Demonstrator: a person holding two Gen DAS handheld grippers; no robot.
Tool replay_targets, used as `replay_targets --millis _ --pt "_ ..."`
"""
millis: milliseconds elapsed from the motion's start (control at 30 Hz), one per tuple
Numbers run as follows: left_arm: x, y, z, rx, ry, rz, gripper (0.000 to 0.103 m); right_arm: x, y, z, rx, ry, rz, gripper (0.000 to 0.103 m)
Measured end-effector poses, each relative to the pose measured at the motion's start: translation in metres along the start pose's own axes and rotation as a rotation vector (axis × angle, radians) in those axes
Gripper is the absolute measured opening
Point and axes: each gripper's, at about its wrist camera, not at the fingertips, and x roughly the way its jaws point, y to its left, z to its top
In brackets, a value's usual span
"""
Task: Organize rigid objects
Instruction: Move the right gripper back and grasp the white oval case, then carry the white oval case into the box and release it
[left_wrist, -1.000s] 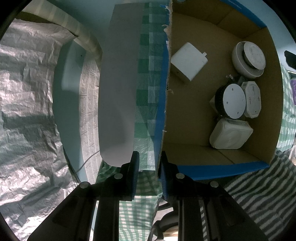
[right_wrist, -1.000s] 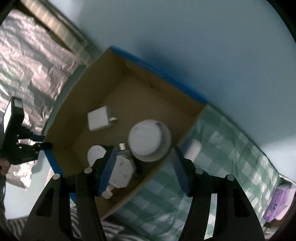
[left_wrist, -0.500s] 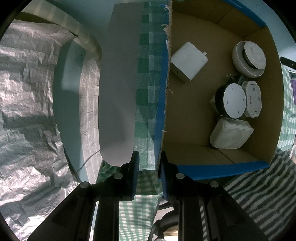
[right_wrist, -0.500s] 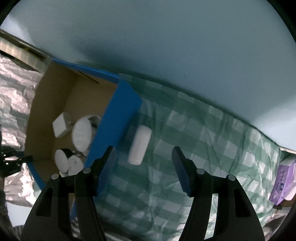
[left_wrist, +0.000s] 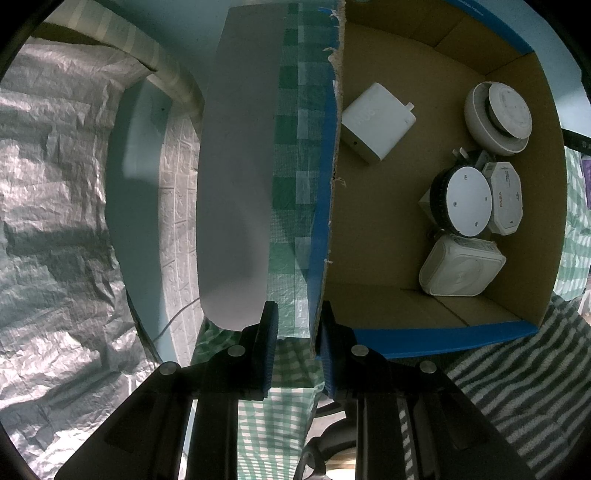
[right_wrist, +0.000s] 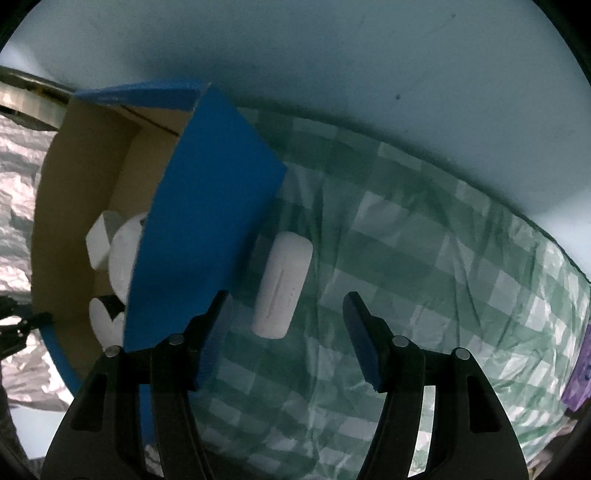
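A blue cardboard box (left_wrist: 436, 334) holds several white devices: a square adapter (left_wrist: 376, 120), a round unit (left_wrist: 498, 116), a black-rimmed disc (left_wrist: 467, 199), an octagonal one (left_wrist: 504, 197) and a rounded square one (left_wrist: 461, 266). My left gripper (left_wrist: 295, 336) is shut on the box's left wall (left_wrist: 327, 206). In the right wrist view, a white oblong device (right_wrist: 282, 284) lies on the green checked cloth (right_wrist: 424, 295) beside the box's blue wall (right_wrist: 199, 236). My right gripper (right_wrist: 286, 332) is open, just short of it.
A pale blue wall (right_wrist: 332, 74) runs behind the table. Crinkled silver sheeting (left_wrist: 55, 221) lies to the left of the box. A striped cloth (left_wrist: 517, 387) lies at the box's near side. A purple pack (right_wrist: 581, 373) sits at the far right edge.
My right gripper has swung from above the box to the cloth on its right and come closer to the oblong device. The left gripper has kept its hold.
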Motion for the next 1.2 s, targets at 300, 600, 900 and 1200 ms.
replay_targets --millis 300,600,900,1200 --pt "0.000 0.003 -0.003 -0.003 0.000 -0.008 0.023 0.018 0.004 0.007 -0.017 0.016 -0.013 0.060" --pt "0.001 0.006 -0.004 0.000 0.003 -0.007 0.025 0.034 0.015 0.002 -0.078 0.017 -0.055 0.034" --pt "0.002 0.007 -0.004 0.002 0.004 -0.004 0.025 0.032 0.034 -0.012 -0.121 0.020 -0.090 0.025" --pt "0.003 0.008 -0.004 0.005 0.005 0.001 0.025 0.007 0.026 -0.020 -0.104 0.001 -0.097 0.025"
